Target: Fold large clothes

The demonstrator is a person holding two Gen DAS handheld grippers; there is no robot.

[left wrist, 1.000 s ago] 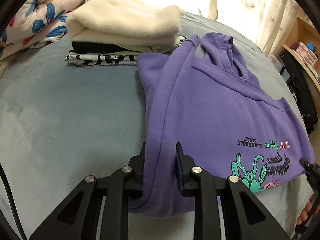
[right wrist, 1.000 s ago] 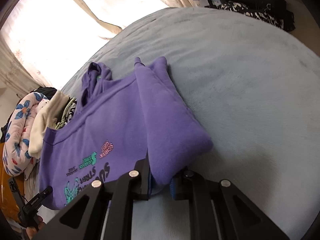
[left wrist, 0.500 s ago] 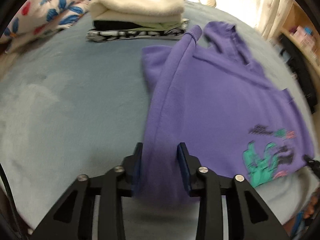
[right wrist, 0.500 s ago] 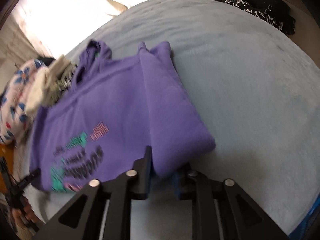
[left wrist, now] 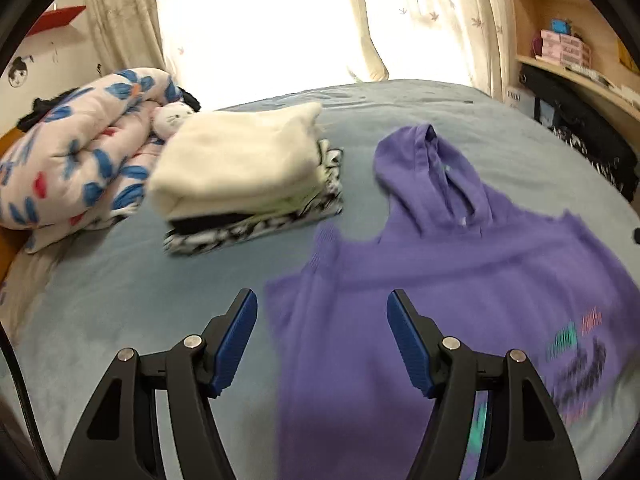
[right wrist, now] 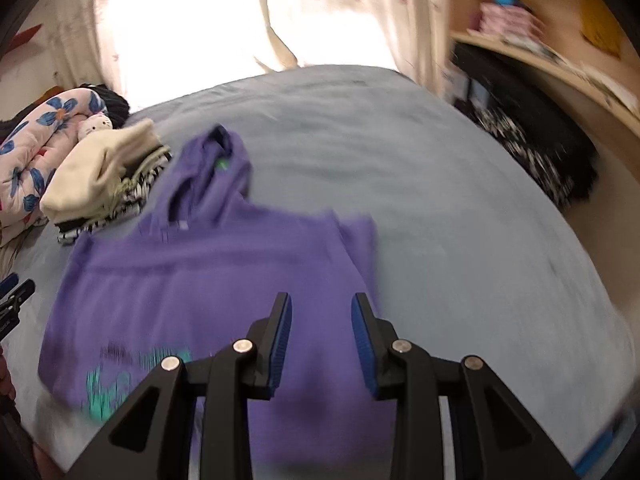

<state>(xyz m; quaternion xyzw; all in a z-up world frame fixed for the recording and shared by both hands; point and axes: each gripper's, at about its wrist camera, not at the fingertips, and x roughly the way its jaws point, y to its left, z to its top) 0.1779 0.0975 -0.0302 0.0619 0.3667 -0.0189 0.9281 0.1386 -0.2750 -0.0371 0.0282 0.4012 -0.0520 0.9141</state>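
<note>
Hoodie location: purple hoodie [left wrist: 460,280] flat on bed [left wrist: 120,300], beside folded stack [left wrist: 244,176].
Left gripper [left wrist: 322,340]: just released, empty.
Right gripper [right wrist: 322,338]: just released, empty.
Risk: folded-in sleeves may spring open, because nothing pins them.

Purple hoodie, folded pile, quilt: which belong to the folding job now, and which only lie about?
Job: purple hoodie; left gripper and right gripper, both open above it.
Lying about: folded pile, floral quilt, plush cat.
</note>
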